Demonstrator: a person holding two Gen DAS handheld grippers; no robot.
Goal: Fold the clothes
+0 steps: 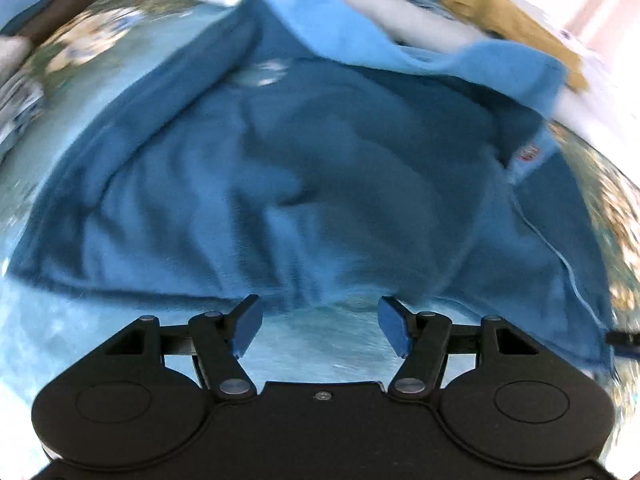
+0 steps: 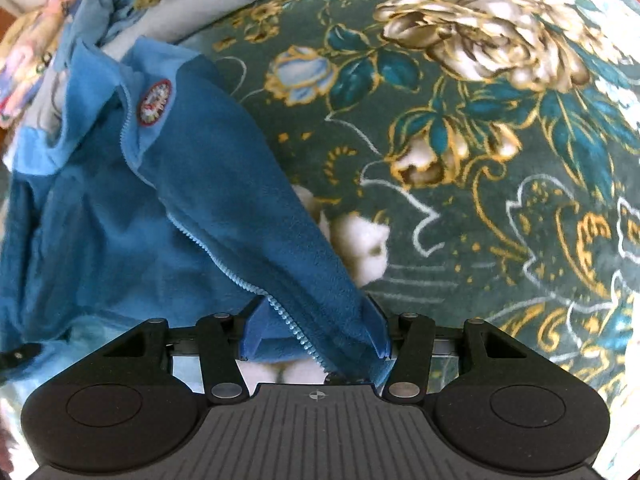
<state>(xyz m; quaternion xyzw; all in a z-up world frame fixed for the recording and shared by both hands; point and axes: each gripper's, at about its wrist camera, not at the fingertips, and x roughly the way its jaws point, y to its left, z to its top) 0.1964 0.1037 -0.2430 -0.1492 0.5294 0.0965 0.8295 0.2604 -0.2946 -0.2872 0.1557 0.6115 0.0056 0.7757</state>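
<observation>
R gripper [image 2: 316, 336] clamped on zipper edge of blue fleece jacket [image 2: 120, 216], fabric bunched btwn its blue pads. L gripper [image 1: 320, 326] jaws apart, nothing in them, just short of jacket hem. Jacket lies spread on floral bedspread [image 2: 480, 140]; round patch [image 2: 155, 102] near collar. Other clothes [image 1: 500, 16] piled beyond.

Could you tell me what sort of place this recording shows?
Probably a home, perhaps a bedroom: a blue fleece jacket lies on a plush floral blanket, with more loose clothes heaped beyond it. No furniture shows to confirm.
</observation>
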